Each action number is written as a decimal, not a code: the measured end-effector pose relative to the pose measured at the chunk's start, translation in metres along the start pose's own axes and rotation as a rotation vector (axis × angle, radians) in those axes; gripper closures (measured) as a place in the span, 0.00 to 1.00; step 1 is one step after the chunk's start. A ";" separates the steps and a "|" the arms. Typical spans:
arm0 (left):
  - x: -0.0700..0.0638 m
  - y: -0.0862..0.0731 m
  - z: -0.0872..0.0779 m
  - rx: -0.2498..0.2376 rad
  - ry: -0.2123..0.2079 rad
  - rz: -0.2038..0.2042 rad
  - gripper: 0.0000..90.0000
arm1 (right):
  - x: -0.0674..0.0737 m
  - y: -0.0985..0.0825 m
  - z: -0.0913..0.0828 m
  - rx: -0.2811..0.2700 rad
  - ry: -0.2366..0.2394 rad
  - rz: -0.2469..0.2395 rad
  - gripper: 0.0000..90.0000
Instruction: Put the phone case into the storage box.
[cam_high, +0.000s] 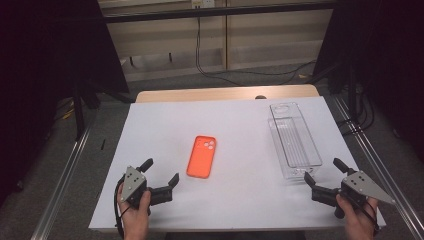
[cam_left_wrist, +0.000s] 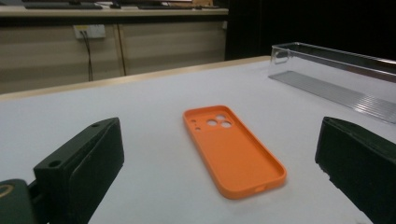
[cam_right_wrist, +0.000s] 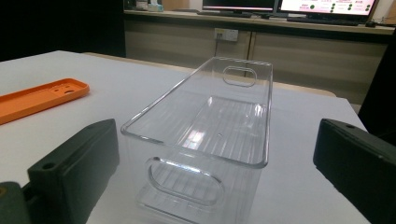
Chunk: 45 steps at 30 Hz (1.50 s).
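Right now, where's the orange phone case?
High view: the orange silicone phone case lies flat near mid-table, just ahead of the open left hand-held gripper, left of the clear plastic bin.

I see bare white counter (cam_high: 165, 125) all around the flat orange silicone phone case (cam_high: 201, 156). The long clear plastic bin (cam_high: 294, 140) blocks my right tool (cam_high: 323, 177), which sits just beside its near end.

I see my left gripper (cam_high: 160, 172) low at the near left, jaws spread wide, held in one hand (cam_high: 134, 212). My right gripper (cam_high: 324, 171) mirrors it, jaws wide apart.
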<state>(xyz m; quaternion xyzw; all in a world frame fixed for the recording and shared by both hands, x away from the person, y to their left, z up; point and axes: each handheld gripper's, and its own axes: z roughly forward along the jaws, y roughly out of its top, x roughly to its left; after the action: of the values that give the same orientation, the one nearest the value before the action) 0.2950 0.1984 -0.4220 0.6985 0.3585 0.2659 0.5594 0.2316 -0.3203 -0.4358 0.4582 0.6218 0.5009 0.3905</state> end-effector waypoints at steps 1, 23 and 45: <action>-0.001 0.001 0.001 -0.005 -0.007 -0.005 0.01 | 0.001 0.000 0.000 0.001 0.003 0.000 0.00; 0.000 0.022 0.036 0.008 -0.027 0.020 0.03 | 0.004 0.001 0.001 0.010 0.010 -0.017 0.00; 0.019 0.031 0.082 0.218 -0.062 -0.001 0.05 | 0.004 0.000 0.002 0.019 0.017 -0.023 0.00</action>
<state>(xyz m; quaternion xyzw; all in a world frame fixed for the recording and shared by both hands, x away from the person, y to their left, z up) 0.3763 0.1614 -0.4111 0.7630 0.3682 0.2034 0.4908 0.2325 -0.3157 -0.4359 0.4506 0.6350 0.4943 0.3865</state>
